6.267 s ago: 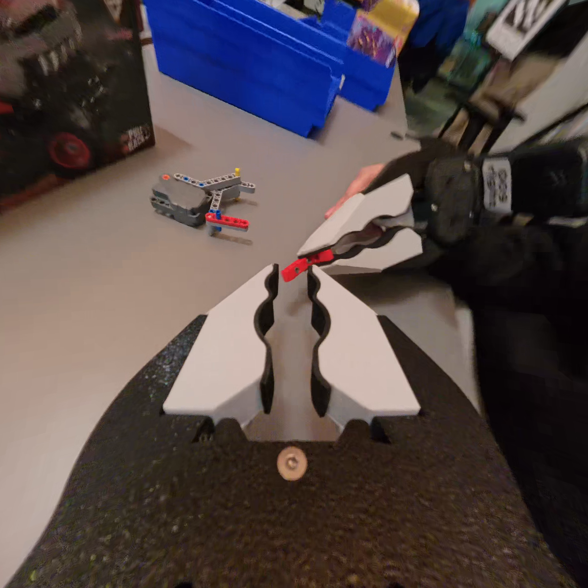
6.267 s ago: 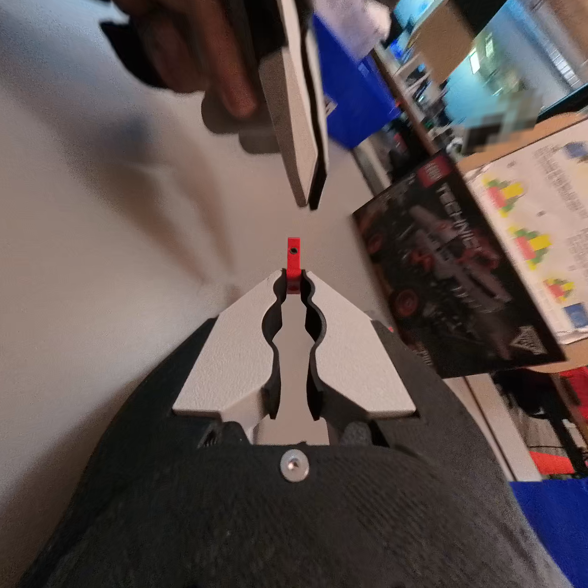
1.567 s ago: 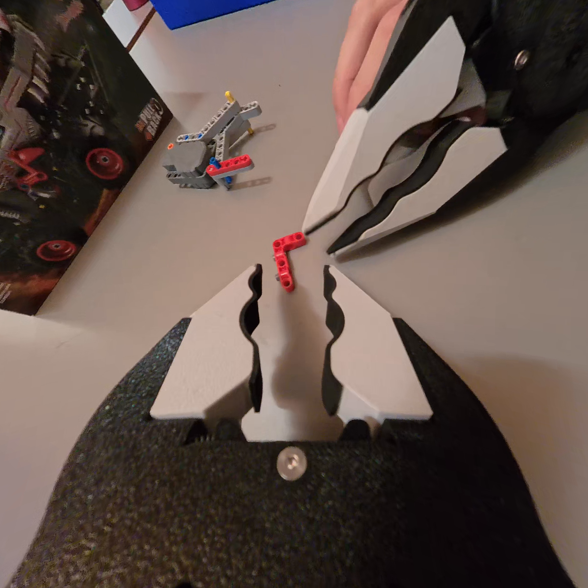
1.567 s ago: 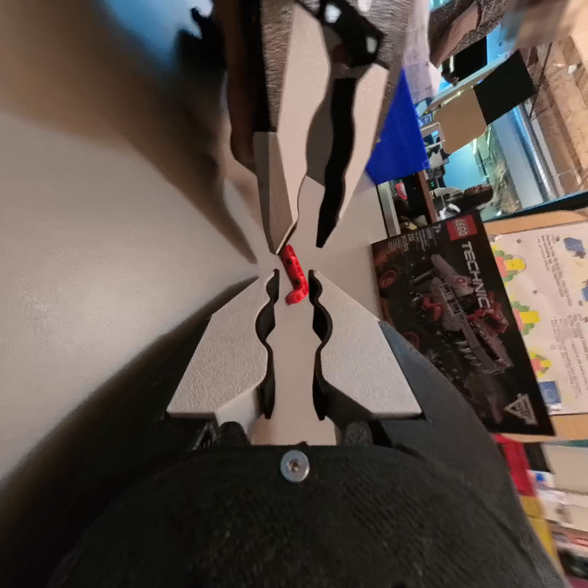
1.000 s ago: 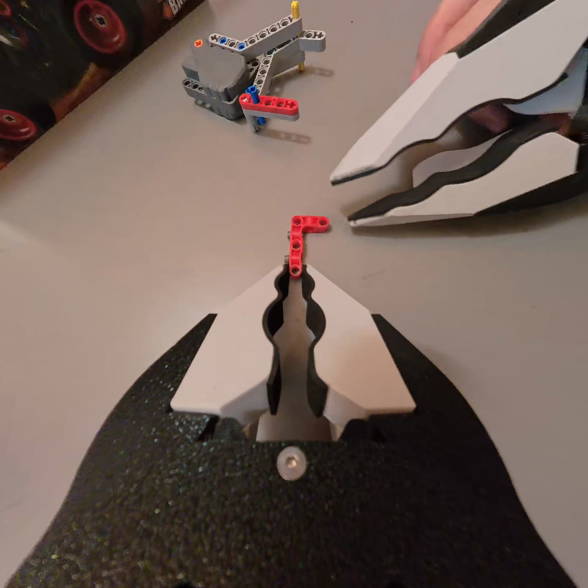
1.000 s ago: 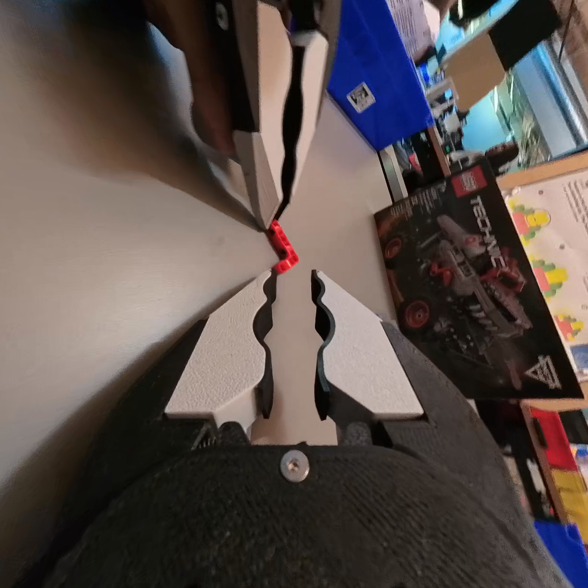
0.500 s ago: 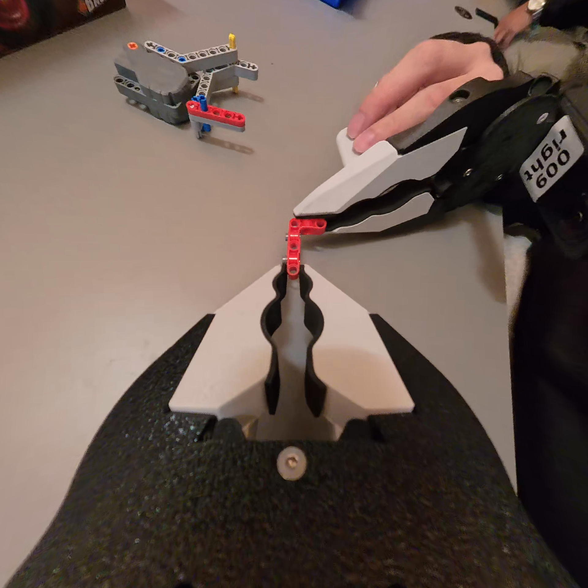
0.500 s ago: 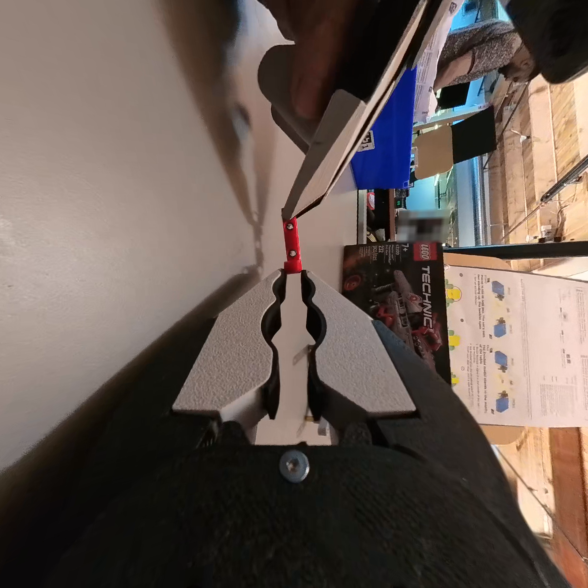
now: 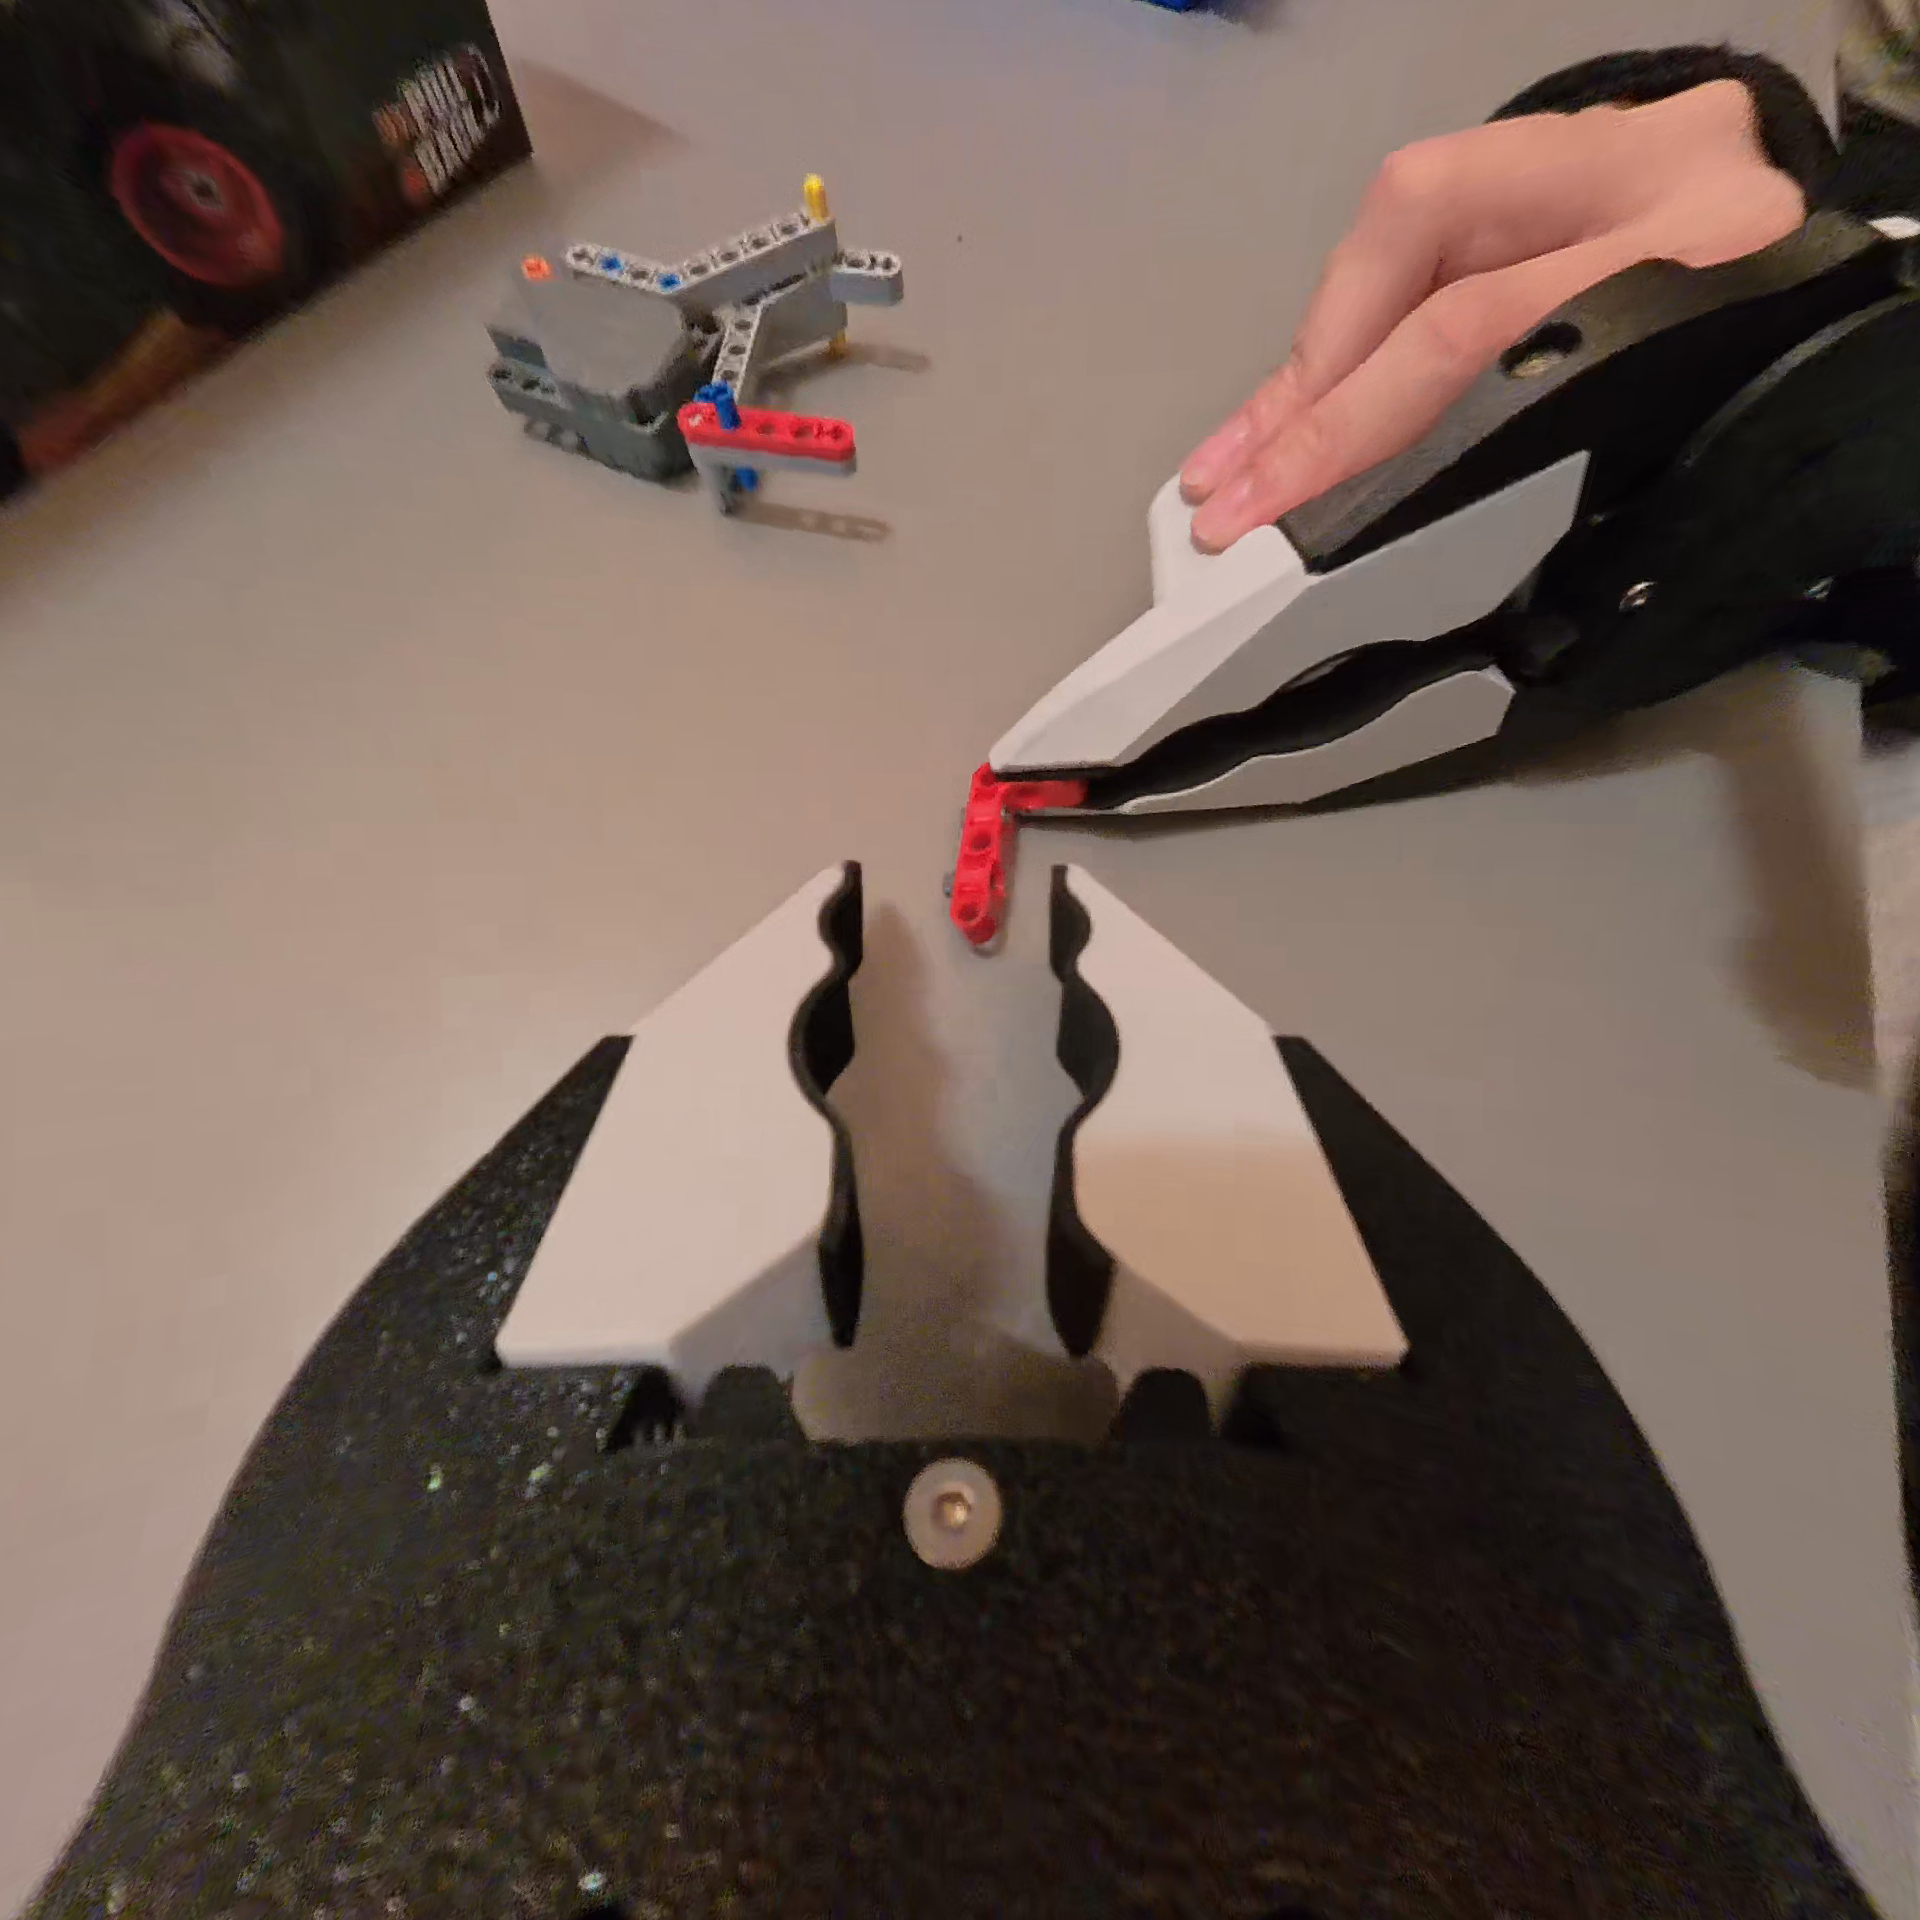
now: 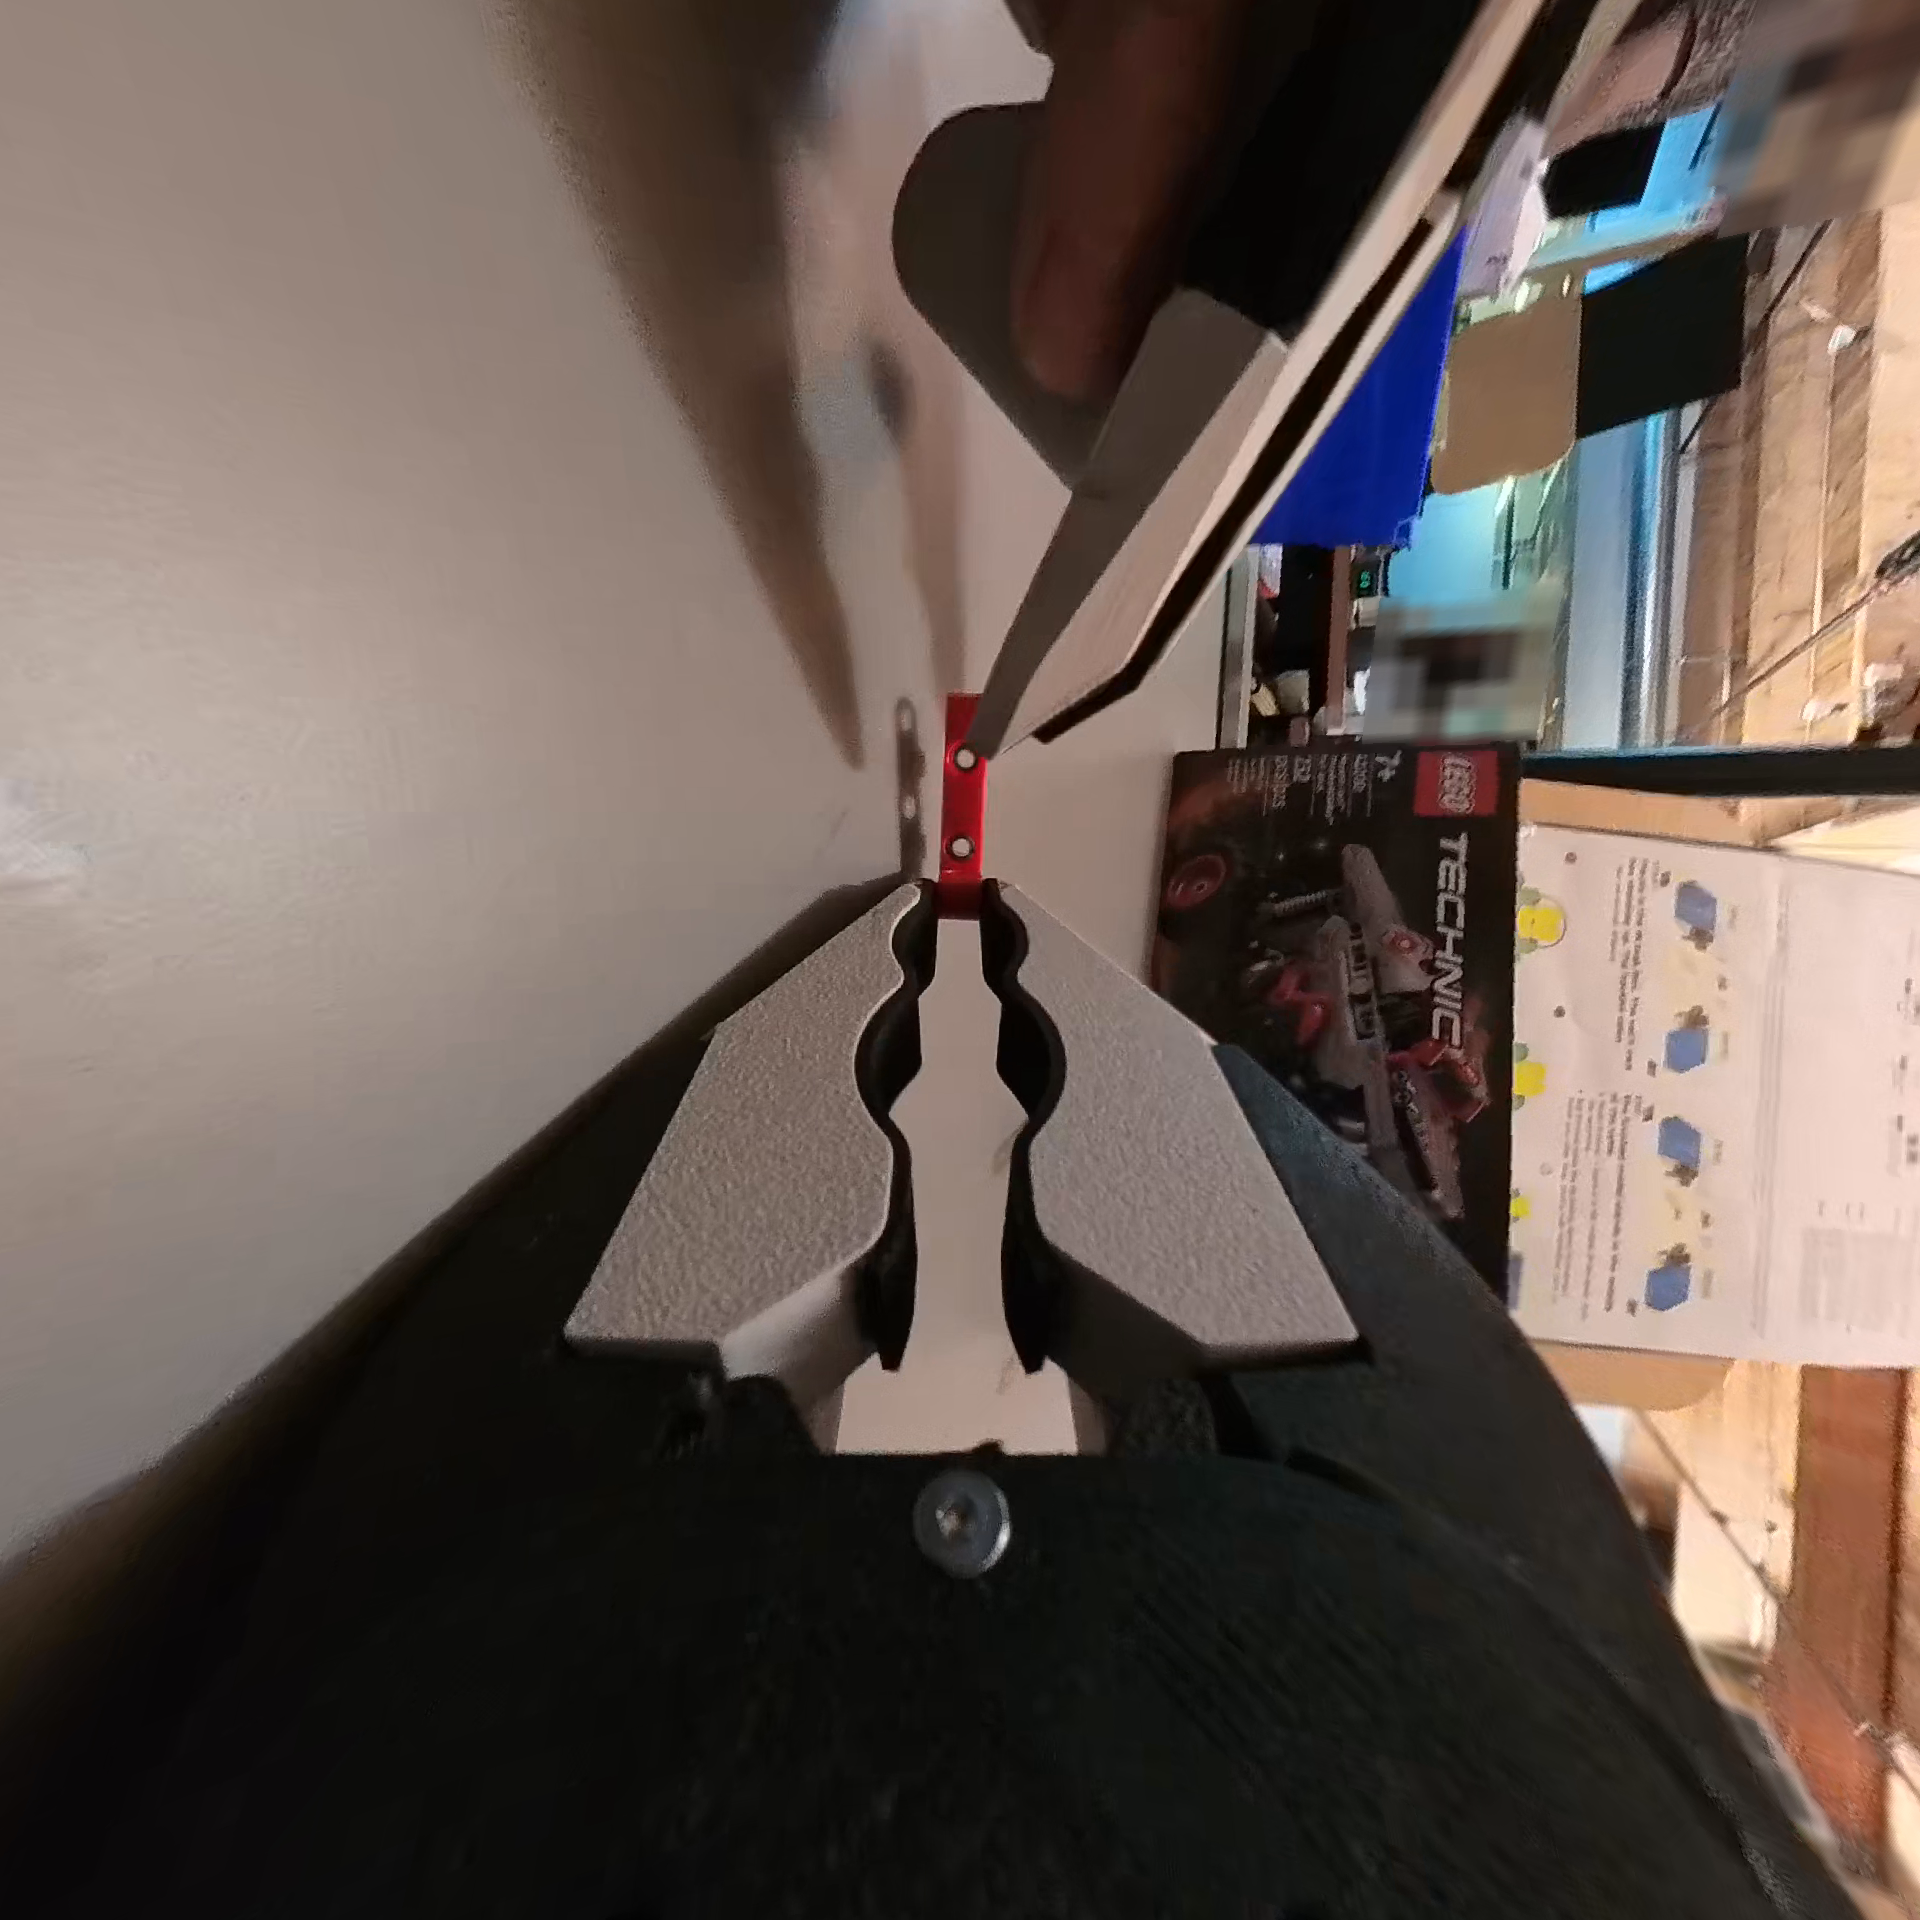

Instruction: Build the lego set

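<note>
My left gripper (image 9: 954, 883) stood with its jaws apart, the red L-shaped beam (image 9: 982, 854) just ahead between the tips. My right gripper (image 10: 958, 899) had pinched the beam's short arm, holding it low over the grey table (image 9: 416, 727). Farther off sat the partly built grey assembly (image 9: 665, 343); by my judgement, joining the beam was still to do.

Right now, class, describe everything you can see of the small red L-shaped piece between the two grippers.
The red L-shaped piece is a glossy plastic beam with a row of round holes and a small grey pin at its side. The right gripper is shut on its short arm; the long arm points toward the open left gripper, whose fingers flank it without touching. It sits low over the grey table.
</note>
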### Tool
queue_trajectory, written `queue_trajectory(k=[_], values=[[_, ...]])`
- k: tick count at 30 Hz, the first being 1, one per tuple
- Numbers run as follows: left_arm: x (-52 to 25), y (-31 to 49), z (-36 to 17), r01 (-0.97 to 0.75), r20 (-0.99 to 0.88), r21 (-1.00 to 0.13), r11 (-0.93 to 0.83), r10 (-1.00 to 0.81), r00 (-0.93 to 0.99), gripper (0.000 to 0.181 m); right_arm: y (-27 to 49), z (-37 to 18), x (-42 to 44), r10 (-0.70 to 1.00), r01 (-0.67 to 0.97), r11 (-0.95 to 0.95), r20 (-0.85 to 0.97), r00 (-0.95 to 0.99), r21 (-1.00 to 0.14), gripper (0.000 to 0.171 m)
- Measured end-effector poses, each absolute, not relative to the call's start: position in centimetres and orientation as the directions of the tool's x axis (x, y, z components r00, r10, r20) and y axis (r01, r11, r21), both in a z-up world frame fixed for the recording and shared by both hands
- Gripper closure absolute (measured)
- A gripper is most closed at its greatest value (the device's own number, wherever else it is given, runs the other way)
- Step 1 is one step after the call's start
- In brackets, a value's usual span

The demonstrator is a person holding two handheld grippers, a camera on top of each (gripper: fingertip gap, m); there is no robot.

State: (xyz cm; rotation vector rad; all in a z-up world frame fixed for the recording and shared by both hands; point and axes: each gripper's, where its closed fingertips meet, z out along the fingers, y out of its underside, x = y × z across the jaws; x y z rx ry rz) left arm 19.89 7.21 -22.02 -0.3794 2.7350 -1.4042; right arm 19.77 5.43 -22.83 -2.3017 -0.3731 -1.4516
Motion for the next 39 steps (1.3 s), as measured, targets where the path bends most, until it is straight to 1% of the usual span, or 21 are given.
queue_trajectory(k=[1,5,7,9,18,21,23,29,34,39], values=[[20.0,7.1,-22.0,-0.186,0.054,-0.805,0.563,-0.242,-0.969,0.147,5.3,-22.8,19.9,0.0,0.405,-0.893,0.9,0.435,-0.196,0.164],[20.5,6.7,-22.1,-0.175,0.008,-0.804,0.568,-0.284,-0.959,0.147,5.3,-22.8,20.0,0.019,0.408,-0.898,0.912,0.41,-0.165,0.164],[20.6,6.4,-21.9,-0.178,0.003,-0.814,0.553,-0.303,-0.953,0.149,5.3,-22.8,20.0,0.036,0.412,-0.9,0.919,0.392,-0.14,0.164],[20.7,6.3,-22.3,-0.176,-0.013,-0.799,0.576,-0.309,-0.951,0.151,5.4,-22.8,20.0,0.06,0.412,-0.904,0.924,0.377,-0.11,0.164],[20.9,6.0,-22.9,-0.152,-0.067,-0.773,0.616,-0.318,-0.946,0.151,5.6,-22.8,19.8,0.067,0.408,-0.907,0.923,0.378,-0.102,0.164],[21.1,6.1,-22.9,-0.148,-0.085,-0.77,0.621,-0.329,-0.94,0.149,5.6,-22.8,19.8,0.066,0.406,-0.908,0.923,0.38,-0.102,0.164],[21.3,6.1,-22.9,-0.146,-0.103,-0.768,0.623,-0.346,-0.932,0.144,5.6,-22.8,19.8,0.07,0.403,-0.91,0.923,0.377,-0.096,0.164],[21.4,6.0,-23.1,-0.158,-0.108,-0.76,0.63,-0.362,-0.926,0.149,5.6,-22.9,19.9,0.028,0.394,-0.905,0.899,0.438,-0.164,0.165],[21.4,5.9,-23.3,-0.211,-0.034,-0.759,0.616,-0.361,-0.932,0.149,5.5,-23.0,19.9,-0.016,0.389,-0.893,0.878,0.478,-0.228,0.165],[21.2,5.9,-23.0,-0.217,-0.005,-0.77,0.599,-0.346,-0.938,0.15,5.6,-22.9,19.8,-0.006,0.399,-0.892,0.89,0.456,-0.211,0.164]])
